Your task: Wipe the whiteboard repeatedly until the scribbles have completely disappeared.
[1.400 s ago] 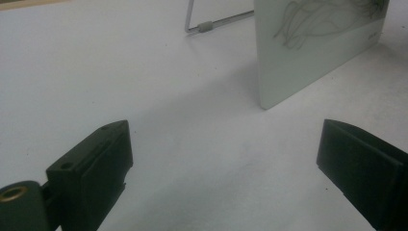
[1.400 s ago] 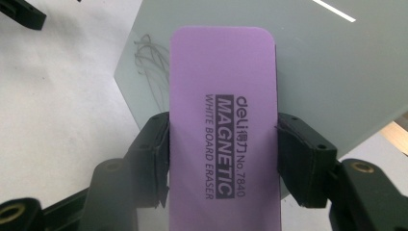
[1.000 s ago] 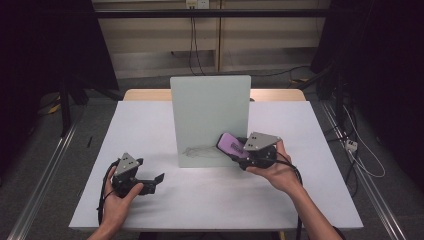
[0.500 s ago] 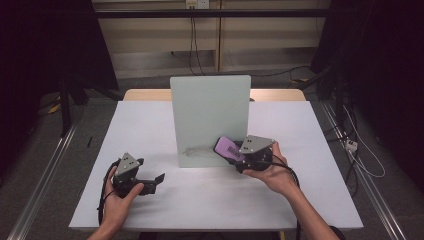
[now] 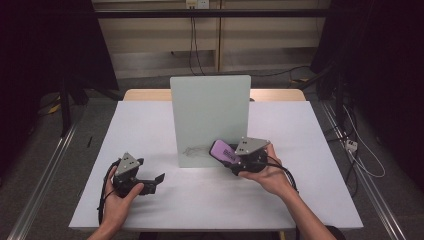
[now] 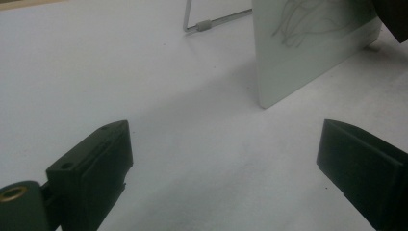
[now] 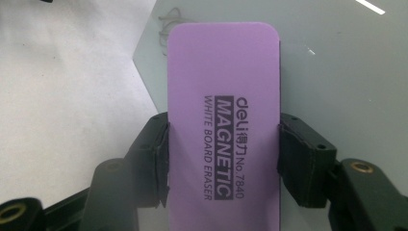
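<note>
Eraser [image 7: 223, 120], clamped in my right gripper [image 5: 235, 160], has slid left along the whiteboard [image 5: 210, 115] toward the scribble [image 5: 192, 150], so wiping is starting.

White table [image 5: 150, 125], grey floor [image 5: 60, 165], dark surroundings, wall cables [image 5: 192, 35]

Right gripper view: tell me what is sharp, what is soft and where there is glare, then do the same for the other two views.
Right gripper view: the print on the purple eraser is crisp; small glare streaks mark the whiteboard. Left gripper view: the near jaws are soft, and the board's pencil-like scribble is readable. High view: the white table is evenly lit and its surroundings are dark.
</note>
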Demonstrator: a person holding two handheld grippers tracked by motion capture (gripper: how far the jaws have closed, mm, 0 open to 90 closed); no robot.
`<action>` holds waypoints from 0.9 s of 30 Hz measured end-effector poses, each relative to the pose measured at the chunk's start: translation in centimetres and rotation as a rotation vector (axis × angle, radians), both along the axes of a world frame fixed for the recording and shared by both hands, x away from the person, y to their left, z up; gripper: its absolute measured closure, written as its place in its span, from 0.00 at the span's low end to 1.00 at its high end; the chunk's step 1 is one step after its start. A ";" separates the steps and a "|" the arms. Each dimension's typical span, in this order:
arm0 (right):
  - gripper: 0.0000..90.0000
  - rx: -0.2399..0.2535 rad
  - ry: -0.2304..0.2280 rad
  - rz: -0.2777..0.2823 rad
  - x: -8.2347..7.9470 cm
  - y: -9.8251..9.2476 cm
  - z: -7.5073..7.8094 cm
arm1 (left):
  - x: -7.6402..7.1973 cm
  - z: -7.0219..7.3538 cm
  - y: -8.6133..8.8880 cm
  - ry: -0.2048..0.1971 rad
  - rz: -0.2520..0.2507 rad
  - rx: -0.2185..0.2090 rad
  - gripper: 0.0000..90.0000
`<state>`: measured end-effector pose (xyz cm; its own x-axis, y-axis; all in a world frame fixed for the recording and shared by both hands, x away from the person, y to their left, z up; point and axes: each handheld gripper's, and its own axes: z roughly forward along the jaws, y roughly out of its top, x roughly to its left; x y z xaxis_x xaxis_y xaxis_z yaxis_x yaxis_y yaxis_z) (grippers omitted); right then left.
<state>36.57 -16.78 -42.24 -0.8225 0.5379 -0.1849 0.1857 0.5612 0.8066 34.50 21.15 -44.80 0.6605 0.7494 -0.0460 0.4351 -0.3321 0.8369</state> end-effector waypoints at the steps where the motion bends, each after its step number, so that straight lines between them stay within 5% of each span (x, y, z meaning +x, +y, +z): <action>1: 0.46 -0.004 0.002 0.005 0.0 0.2 -0.1 | 0.0 0.0 0.0 0.002 0.001 -0.002 0.06; 14: 0.46 -0.001 0.012 0.027 0.1 0.9 -0.4 | 0.0 0.0 -0.1 0.005 -0.005 0.002 0.06; 16: 0.46 -0.010 -0.017 0.028 0.2 0.7 0.0 | 0.0 0.0 0.0 0.005 -0.007 0.001 0.06; 27: 0.46 0.072 -0.095 -0.096 0.4 -3.2 3.2 | 0.0 0.0 -0.1 0.005 -0.004 -0.002 0.06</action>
